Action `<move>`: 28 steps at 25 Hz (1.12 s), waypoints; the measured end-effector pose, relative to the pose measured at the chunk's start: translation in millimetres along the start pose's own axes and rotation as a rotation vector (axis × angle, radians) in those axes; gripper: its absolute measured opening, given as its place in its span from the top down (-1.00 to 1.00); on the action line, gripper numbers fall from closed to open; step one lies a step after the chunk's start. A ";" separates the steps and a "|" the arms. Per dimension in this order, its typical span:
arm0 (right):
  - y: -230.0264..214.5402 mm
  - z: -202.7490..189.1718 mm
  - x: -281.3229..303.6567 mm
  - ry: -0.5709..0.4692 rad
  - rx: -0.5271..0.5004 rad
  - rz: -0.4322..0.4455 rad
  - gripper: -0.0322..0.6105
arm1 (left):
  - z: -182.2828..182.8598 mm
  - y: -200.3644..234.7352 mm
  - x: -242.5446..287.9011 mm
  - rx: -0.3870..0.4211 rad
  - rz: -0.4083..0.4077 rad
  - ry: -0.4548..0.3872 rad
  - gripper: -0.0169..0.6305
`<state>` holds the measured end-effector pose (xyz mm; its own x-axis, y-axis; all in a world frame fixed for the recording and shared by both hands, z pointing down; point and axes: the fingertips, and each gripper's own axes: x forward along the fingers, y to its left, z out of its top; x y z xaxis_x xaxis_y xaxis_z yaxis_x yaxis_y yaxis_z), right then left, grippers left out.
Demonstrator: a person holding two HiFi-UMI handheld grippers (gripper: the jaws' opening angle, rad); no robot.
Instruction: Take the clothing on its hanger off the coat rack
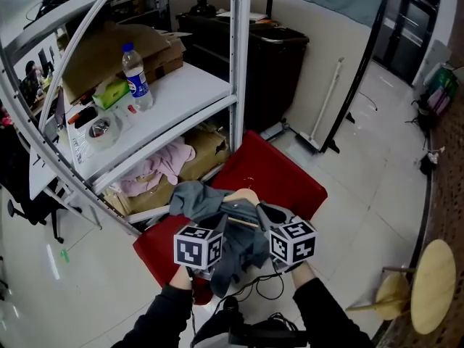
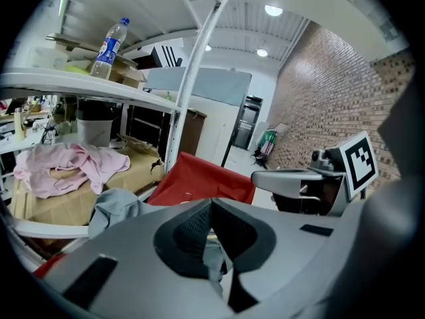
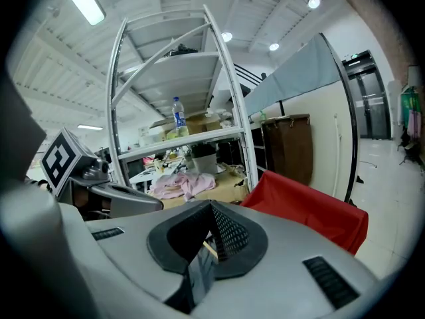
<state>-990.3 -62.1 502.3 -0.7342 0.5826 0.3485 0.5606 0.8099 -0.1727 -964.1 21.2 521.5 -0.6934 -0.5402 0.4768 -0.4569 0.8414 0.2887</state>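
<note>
Where the two grippers meet over the near corner of the red surface [image 1: 279, 172], the grey garment [image 1: 243, 249] is bunched between them on its wooden hanger [image 1: 245, 194]. The hanger's pale shoulder shows at the top of the bundle, on the side towards the middle of the red surface. No view shows whether the fabric rests on the red surface or hangs clear of it.

The left gripper [image 2: 211, 211] has its jaws pressed together, with a fold of the grey garment pinched between the pads and trailing out below them. The right gripper [image 3: 211, 231] has its jaws fully closed, pinching a pale bar of the wooden hanger together with a strip of dark fabric. In the head view the two marker cubes [image 1: 197, 249] sit side by side at the near edge of the red surface, with the garment between them, and a dark sleeve runs back from each.

Items around the red surface:
- White shelving rack [image 1: 235, 64]: directly to its left and beyond it, one upright post standing at its far corner
- Water bottle [image 1: 136, 78]: upright on the rack's middle shelf, up and to the left of the red surface
- Pink cloth [image 1: 163, 165]: heaped on the rack's lower shelf, just left of the red surface
- Black cabinet [image 1: 275, 64]: beyond its far edge
- Round wooden stool [image 1: 433, 285]: well apart to its right
</note>
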 end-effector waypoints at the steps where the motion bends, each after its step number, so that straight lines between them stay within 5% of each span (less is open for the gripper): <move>1: 1.3 0.0 -0.8 -0.001 0.002 0.002 0.95 | 0.7 -0.3 -0.7 0.001 0.000 -0.001 0.97; 28: 19.1 -4.2 0.4 0.000 0.003 0.002 0.95 | -3.3 0.7 -12.9 -0.002 -0.026 -0.007 0.97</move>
<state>-978.2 -46.6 503.1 -0.7332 0.5841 0.3482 0.5608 0.8090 -0.1762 -953.7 28.8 518.3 -0.6856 -0.5616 0.4633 -0.4735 0.8273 0.3023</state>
